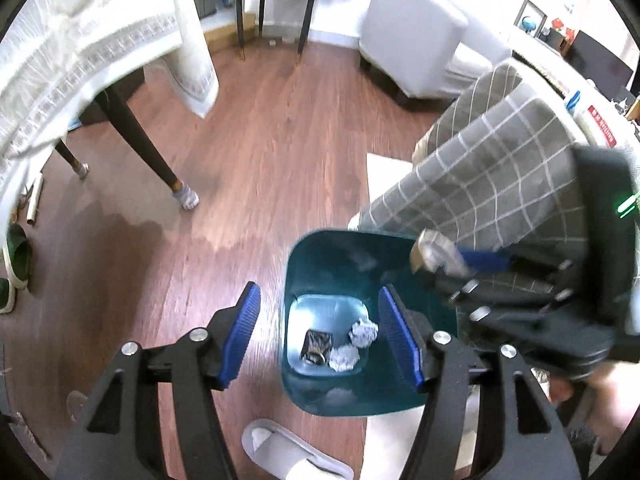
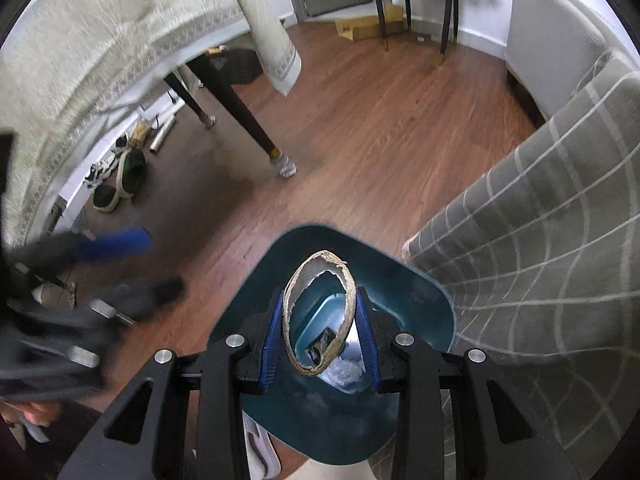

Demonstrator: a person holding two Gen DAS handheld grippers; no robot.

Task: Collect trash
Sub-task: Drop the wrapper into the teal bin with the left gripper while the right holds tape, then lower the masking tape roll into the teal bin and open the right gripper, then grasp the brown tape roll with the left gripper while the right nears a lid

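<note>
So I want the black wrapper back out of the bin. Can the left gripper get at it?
Probably yes: the left gripper hangs open over the bin, the black wrapper uncovered beside two paper balls. The bin looks deep, though.

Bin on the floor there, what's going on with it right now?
Someone is collecting trash with two handheld grippers. The right gripper is shut on a cardboard ring, holding it over the open teal bin. The left gripper hangs open and empty above the bin. Inside lie two paper balls and a dark wrapper.
</note>
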